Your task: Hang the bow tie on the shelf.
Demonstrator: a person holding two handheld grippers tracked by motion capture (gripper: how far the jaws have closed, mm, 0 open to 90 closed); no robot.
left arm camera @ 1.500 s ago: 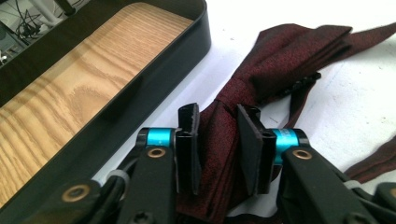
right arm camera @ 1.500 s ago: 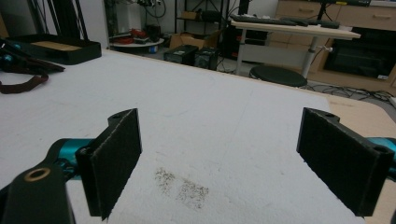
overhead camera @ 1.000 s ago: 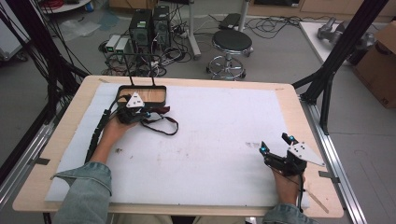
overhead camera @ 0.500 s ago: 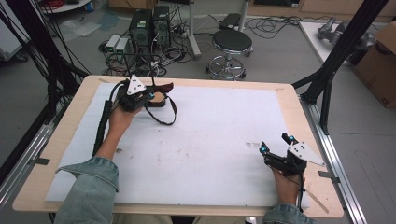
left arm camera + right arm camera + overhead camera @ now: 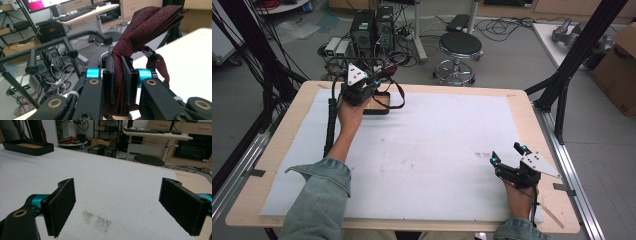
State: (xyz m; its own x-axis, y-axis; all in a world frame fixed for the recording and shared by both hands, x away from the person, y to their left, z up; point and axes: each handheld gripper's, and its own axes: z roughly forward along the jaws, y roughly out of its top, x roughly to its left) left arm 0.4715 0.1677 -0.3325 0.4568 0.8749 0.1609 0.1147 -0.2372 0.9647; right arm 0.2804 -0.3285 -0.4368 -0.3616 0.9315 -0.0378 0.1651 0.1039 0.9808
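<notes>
The dark red tie (image 5: 140,37) is pinched in your left gripper (image 5: 117,75), jaws clamped on its folded cloth, which rises beyond them, its strap dangling clear over the black tray (image 5: 379,102) beneath; your right gripper (image 5: 507,156) rests wide open, empty, well apart.

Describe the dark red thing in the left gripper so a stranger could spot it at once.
Start at the far left corner of the white-covered table, where a shallow black tray sits. Just above it the left gripper is shut on a dark red necktie, folded into a bundle with a black strap looping down. It is the one red, soft thing among black hardware.
</notes>
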